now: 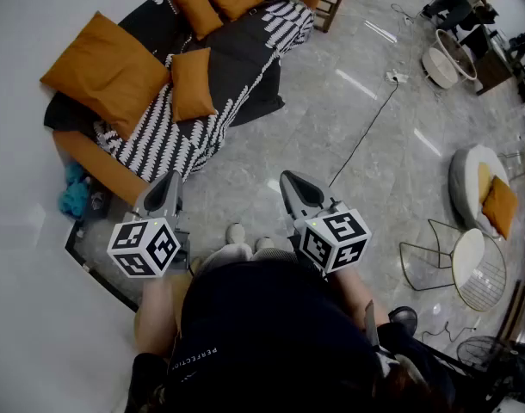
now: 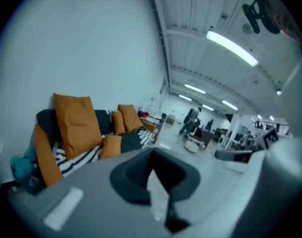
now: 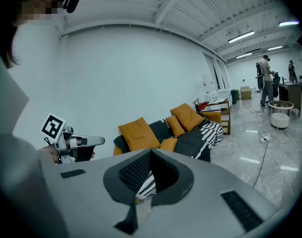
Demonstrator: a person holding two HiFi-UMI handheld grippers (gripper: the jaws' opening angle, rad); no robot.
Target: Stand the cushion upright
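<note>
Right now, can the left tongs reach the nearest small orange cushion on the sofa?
Probably not yet. The left tongs hang near the person's body, with a stretch of floor between them and the small cushion. Nothing blocks the path; a step closer should do.

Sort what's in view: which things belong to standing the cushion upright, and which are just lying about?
Job: small orange cushion on the seat (likely the one), sofa, left hand-held gripper, right hand-held gripper.
Lying about: teal cloth, floor cable, white tub, white round seat.
</note>
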